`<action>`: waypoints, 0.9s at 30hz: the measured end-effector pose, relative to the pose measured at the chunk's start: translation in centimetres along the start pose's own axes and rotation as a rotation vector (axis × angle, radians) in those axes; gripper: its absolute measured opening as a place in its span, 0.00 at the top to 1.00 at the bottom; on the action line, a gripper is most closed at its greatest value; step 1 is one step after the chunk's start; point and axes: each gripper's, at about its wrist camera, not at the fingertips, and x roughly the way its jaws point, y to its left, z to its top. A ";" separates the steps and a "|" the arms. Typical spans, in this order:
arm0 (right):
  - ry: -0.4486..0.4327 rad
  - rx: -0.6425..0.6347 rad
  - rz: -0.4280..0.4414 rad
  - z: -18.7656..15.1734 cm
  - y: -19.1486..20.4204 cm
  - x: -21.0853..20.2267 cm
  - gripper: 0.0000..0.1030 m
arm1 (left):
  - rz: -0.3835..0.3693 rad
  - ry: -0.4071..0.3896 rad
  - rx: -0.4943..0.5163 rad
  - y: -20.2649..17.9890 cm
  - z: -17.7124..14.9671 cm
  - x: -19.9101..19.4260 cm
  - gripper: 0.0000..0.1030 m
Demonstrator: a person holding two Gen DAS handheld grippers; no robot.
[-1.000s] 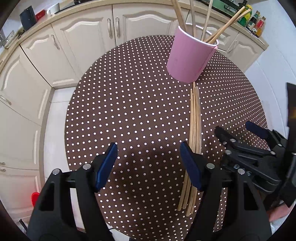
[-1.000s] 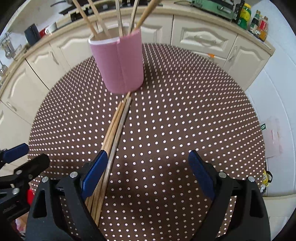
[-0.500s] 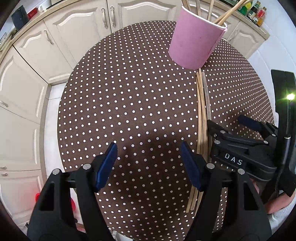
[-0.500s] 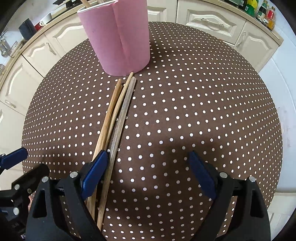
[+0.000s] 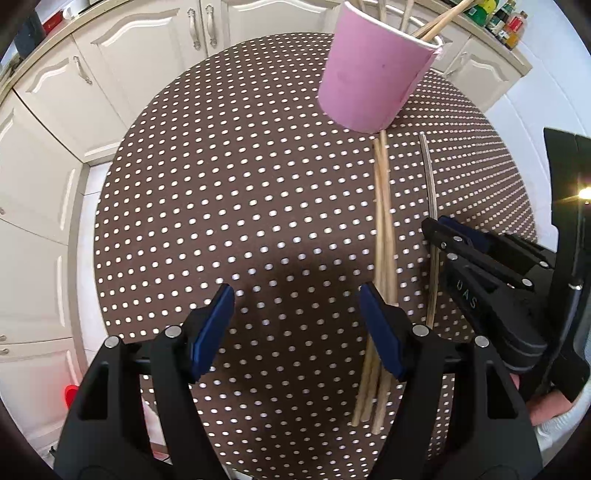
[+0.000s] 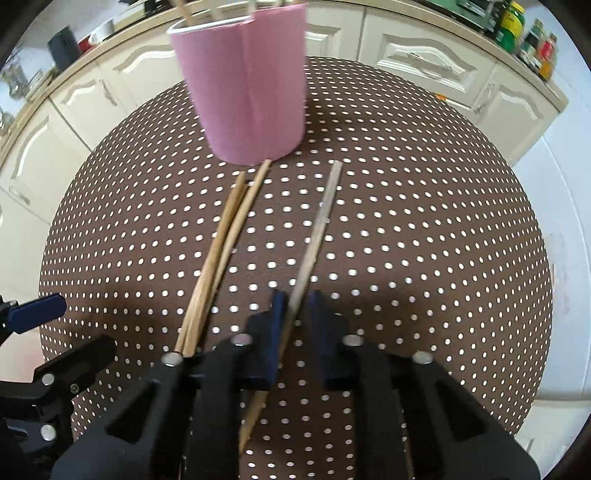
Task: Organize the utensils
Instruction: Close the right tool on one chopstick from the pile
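A pink cup (image 6: pixel 247 88) holding several chopsticks stands on the round brown dotted table (image 6: pixel 424 229); it also shows in the left wrist view (image 5: pixel 373 70). My right gripper (image 6: pixel 295 306) is shut on one greyish chopstick (image 6: pixel 321 221), pulled apart from the others. A small bundle of wooden chopsticks (image 6: pixel 221 243) lies on the cloth to its left, ends near the cup. In the left wrist view the bundle (image 5: pixel 382 229) lies by my open, empty left gripper (image 5: pixel 295 314), and the right gripper (image 5: pixel 432 230) holds the single chopstick (image 5: pixel 430 177).
Cream kitchen cabinets (image 5: pixel 147 55) curve around behind the table. Bottles and jars (image 6: pixel 524 33) stand on the counter at the back right. A red object (image 5: pixel 70 393) sits on the floor at the lower left.
My right gripper has closed on one chopstick and drawn it to the right, away from the bundle. My left gripper stays open and has shifted slightly closer to the cup.
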 end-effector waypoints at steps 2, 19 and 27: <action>0.008 0.036 0.033 0.0 -1.0 0.0 0.95 | -0.023 -0.007 0.000 -0.3 0.2 -0.1 0.33; 0.012 0.263 0.205 -4.6 -8.6 -2.2 0.96 | -0.098 0.020 0.022 -5.3 3.8 3.8 0.52; 0.016 0.270 0.197 -4.7 -8.5 -3.1 0.96 | -0.091 0.100 -0.046 -6.4 6.5 7.0 0.80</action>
